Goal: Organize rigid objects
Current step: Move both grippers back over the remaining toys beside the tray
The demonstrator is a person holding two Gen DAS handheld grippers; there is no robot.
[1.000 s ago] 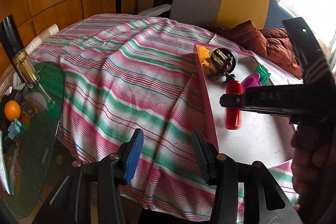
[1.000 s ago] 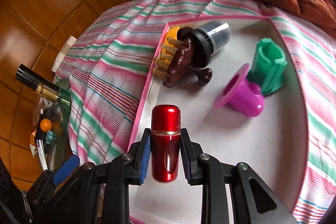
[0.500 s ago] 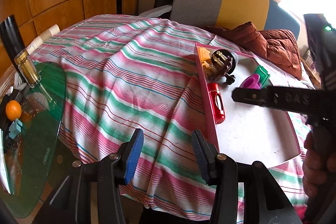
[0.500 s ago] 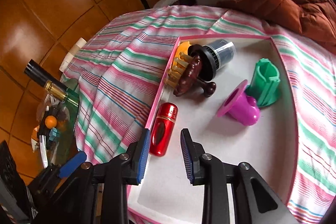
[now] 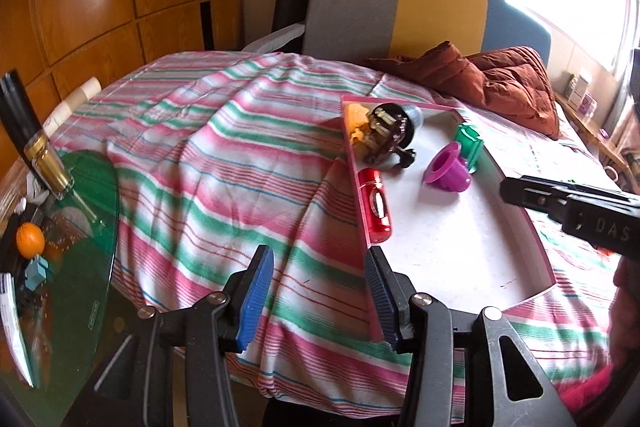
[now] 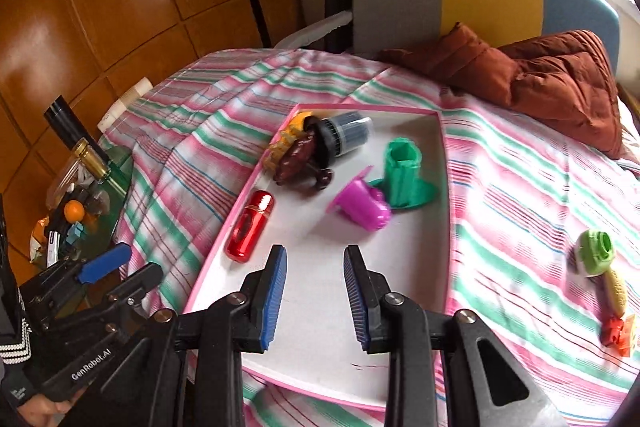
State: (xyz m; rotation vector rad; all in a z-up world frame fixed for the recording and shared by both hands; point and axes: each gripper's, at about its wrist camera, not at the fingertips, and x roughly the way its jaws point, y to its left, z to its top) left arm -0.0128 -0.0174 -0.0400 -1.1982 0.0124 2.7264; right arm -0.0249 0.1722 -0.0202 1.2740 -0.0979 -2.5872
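Red canister [image 6: 250,226] lies in tray [image 6: 443,187]; both claws (left [image 5: 316,301], right [image 6: 314,301]) spread, empty.

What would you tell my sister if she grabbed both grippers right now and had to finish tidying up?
Right gripper: open, empty, above the pink-rimmed tray.
Left gripper: open, empty, over the striped cloth at the tray's near corner.
In the tray: red capsule-shaped bottle lying along the left rim, purple cup on its side, green cup upright, brown comb, yellow piece, dark jar.
Left to do: the green ring-shaped piece, yellow piece and red-orange pieces on the cloth to the tray's right.
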